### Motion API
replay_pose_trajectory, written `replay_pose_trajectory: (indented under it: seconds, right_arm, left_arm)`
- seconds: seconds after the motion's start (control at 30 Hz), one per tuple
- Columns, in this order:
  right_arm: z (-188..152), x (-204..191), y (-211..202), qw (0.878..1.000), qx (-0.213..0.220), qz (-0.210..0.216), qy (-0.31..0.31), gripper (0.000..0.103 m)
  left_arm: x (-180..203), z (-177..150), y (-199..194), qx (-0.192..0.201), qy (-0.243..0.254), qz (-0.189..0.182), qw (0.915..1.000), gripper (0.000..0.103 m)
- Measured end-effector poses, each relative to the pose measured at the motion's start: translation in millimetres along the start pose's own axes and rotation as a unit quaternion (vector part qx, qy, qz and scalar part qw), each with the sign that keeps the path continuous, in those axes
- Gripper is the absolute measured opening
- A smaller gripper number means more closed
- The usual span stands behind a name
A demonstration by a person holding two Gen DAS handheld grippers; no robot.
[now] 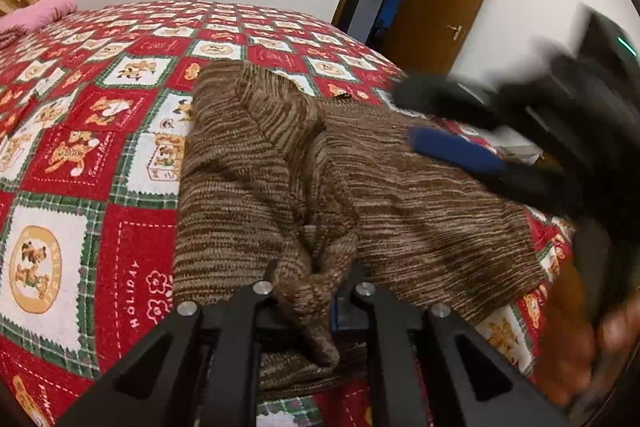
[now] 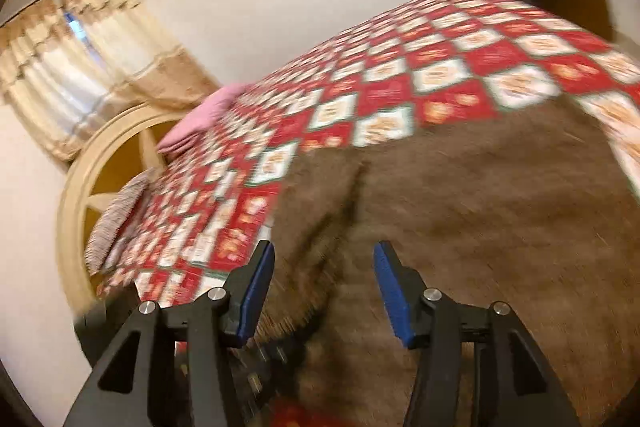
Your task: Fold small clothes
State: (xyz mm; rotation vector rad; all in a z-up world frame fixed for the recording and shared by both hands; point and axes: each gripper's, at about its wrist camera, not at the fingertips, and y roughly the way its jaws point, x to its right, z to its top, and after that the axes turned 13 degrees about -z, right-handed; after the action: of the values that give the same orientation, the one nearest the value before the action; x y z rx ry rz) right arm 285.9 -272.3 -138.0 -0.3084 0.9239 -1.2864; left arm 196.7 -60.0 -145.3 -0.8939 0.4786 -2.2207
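Currently we have the left hand-held gripper (image 1: 314, 291) clenched on a bunched fold of the brown knit sweater (image 1: 400, 187), near its closest edge. The right hand-held gripper (image 2: 324, 287) is released, jaws standing wide apart above the same sweater with nothing between them; its view is heavily motion-blurred.

Step in hand, as we judge it: carrying the pinched portion over to make a fold. To do it well, we should keep the left grip firm on the full thickness of knit, lift only enough to clear the layer beneath, and lay it down without dragging the body. The free right gripper looks best used to pin or smooth the far side, so the garment does not slide on the bedspread (image 1: 80, 147).

Sweater: brown with lighter horizontal streaks, chunky knit, soft and likely stretchy. It lies on the bed, on the red, white and green checked bedspread, partly folded, one flap crossing the middle with a raised ridge.
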Motion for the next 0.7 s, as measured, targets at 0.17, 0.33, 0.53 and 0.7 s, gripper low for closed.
replay_pose_trajectory:
  seconds: [0.17, 0.33, 0.53, 0.7]
  right_arm:
    - [20.6, -4.0, 53.6, 0.998, -0.051, 0.023, 0.010, 0.053]
    - [2.5, -2.0, 70.2, 0.997, -0.071, 0.031, 0.016, 0.053]
    - [13.2, -6.6, 86.9, 0.995, -0.073, 0.059, 0.025, 0.053]
    - [16.3, -6.4, 107.8, 0.994, -0.087, 0.046, 0.043, 0.014]
  left_arm:
    - [-14.9, -2.7, -12.5, 0.035, -0.038, -0.034, 0.9981, 0.011]
    - [-45.8, -10.4, -29.3, 0.088, -0.117, -0.079, 0.9861, 0.011]
    - [-37.3, -7.7, -21.7, 0.078, -0.094, -0.081, 0.9892, 0.011]
    - [-42.5, -7.5, -19.9, 0.076, -0.106, -0.081, 0.9881, 0.011]
